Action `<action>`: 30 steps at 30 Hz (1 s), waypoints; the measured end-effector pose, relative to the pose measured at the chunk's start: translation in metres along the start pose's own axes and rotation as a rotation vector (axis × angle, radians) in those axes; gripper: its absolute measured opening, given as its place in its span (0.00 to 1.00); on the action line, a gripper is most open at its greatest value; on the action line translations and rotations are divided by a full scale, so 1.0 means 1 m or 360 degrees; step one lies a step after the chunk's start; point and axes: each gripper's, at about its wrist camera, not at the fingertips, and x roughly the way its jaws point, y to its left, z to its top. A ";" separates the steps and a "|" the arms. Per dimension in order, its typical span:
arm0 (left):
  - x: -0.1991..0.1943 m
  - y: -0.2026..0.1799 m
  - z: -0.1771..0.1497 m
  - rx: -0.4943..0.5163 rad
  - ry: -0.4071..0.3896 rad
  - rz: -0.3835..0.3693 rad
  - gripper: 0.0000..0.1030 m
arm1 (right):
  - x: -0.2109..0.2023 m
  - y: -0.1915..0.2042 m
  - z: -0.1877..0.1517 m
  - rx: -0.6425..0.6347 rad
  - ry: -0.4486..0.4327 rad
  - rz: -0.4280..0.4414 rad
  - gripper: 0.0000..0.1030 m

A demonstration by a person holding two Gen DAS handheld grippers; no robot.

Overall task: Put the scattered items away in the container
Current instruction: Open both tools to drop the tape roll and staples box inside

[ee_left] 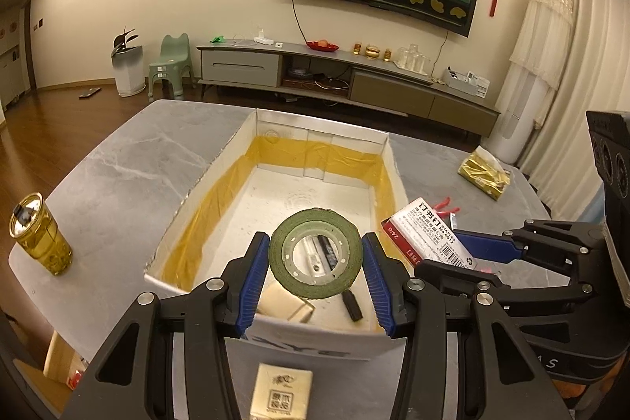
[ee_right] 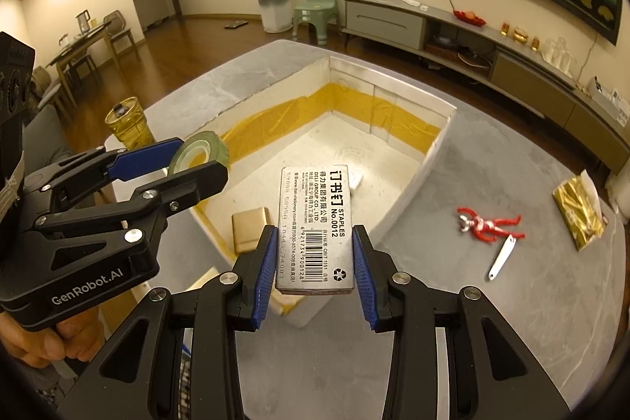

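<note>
The tape (ee_left: 315, 254) hides part of the dark pen (ee_left: 351, 304) in the box (ee_left: 275, 335). The bottom edge cuts off the beige packet (ee_left: 281, 394). The staple box (ee_right: 314, 229) covers a white scrap (ee_right: 355, 179), too little showing to identify.

The left wrist view looks forward and down along its 2 fingers, close above the near end of the white box (ee_left: 252, 191), facing the TV wall. The right wrist view looks from the box's right near corner, angled leftward across it (ee_right: 409, 184) toward the dining area. Both views share the box interior, the grey table (ee_left: 118, 160), the TV cabinet (ee_left: 342, 65), and each other's gripper.
</note>
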 end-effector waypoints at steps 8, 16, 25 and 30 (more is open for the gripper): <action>0.025 0.011 0.014 0.0008 0.0048 0.0016 0.48 | 0.026 -0.006 0.020 -0.0003 0.0034 0.0003 0.38; 0.051 0.017 0.026 0.0015 0.0108 0.0019 0.48 | 0.050 -0.022 0.041 0.0005 0.0062 -0.0029 0.38; 0.077 0.020 0.043 0.0007 0.0176 0.0018 0.48 | 0.078 -0.043 0.056 0.0034 0.0106 -0.0063 0.38; 0.091 0.022 0.054 0.0016 0.0217 0.0028 0.48 | 0.092 -0.053 0.061 0.0053 0.0139 -0.0073 0.38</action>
